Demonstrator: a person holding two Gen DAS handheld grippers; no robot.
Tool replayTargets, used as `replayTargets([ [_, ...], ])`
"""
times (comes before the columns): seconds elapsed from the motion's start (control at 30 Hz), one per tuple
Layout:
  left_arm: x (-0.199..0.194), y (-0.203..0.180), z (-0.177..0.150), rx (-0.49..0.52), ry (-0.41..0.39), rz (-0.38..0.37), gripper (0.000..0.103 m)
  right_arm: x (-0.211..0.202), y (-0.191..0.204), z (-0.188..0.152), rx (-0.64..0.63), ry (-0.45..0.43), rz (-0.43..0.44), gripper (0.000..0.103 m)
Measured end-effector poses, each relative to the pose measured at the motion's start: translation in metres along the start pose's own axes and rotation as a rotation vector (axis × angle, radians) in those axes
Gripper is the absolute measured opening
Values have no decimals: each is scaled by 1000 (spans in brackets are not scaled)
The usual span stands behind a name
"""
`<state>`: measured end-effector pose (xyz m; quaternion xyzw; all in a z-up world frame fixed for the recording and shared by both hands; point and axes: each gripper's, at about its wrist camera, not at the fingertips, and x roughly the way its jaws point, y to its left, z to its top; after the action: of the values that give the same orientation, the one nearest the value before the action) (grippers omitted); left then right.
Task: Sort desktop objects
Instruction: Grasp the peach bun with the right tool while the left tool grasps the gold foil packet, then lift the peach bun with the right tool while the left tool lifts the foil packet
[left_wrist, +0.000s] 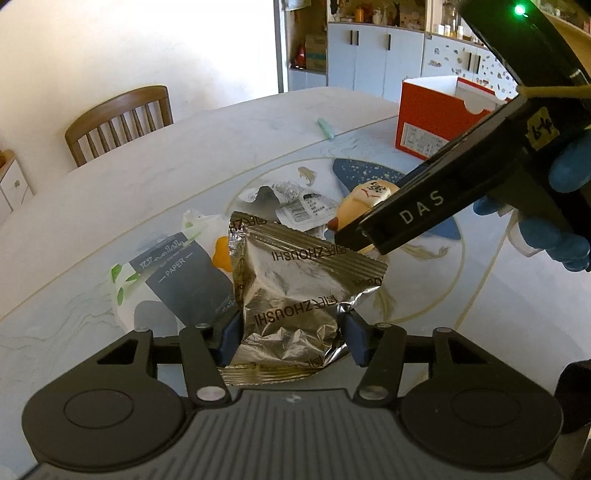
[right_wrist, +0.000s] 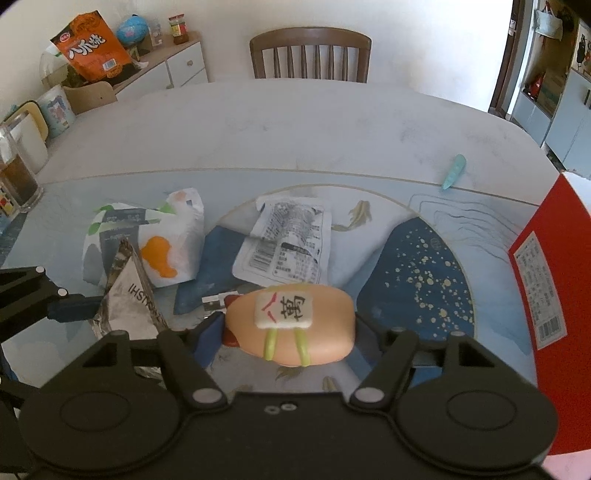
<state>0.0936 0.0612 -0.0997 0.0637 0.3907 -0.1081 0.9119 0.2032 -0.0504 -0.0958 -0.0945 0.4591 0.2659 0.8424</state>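
Note:
A crumpled silver foil packet (left_wrist: 295, 291) printed "ZHOUSHI" stands between the blue pads of my left gripper (left_wrist: 293, 334), which press on its lower sides. In the right wrist view the same packet (right_wrist: 129, 299) tilts upright at the left. My right gripper (right_wrist: 288, 336) is shut on a peach-coloured soft toy (right_wrist: 295, 332) that bears a white mahjong tile and two green bands. The toy (left_wrist: 364, 201) also shows in the left wrist view, just beyond the packet, at the tip of the right gripper's black fingers (left_wrist: 406, 216).
A white and grey tissue pack (right_wrist: 155, 236) and a flat white printed sachet (right_wrist: 288, 240) lie on the patterned mat (right_wrist: 417, 273). A red open box (right_wrist: 546, 295) stands at the right. A teal stick (right_wrist: 455, 170) lies farther back. A wooden chair (right_wrist: 310, 51) faces the table's far edge. A blue-gloved hand (left_wrist: 569, 206) holds the right gripper.

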Motion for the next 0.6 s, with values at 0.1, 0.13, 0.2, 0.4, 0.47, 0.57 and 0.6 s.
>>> replayTargets([
  [0.1, -5, -2, 2, -16, -2, -1, 56, -8, -1, -1, -6, -11, 0, 73],
  [0.13, -6, -3, 2, -21, -3, 0, 56, -11, -2, -2, -5, -13, 1, 73],
  [0.2, -11, -5, 3, -32, -4, 0, 56, -17, -3, -4, -3, -18, 2, 73],
  [0.4, -26, -9, 9, -73, -3, 4, 56, -38, -9, -7, -1, -39, 20, 73],
  [0.47, -31, -10, 11, -84, -6, 4, 56, -48, -10, -8, -2, -50, 27, 73],
  [0.57, -40, -12, 15, -107, -21, 2, 56, -61, -14, -10, 3, -63, 33, 73],
  [0.6, -43, -13, 16, -112, -26, 2, 56, -65, -16, -11, 5, -65, 36, 73],
])
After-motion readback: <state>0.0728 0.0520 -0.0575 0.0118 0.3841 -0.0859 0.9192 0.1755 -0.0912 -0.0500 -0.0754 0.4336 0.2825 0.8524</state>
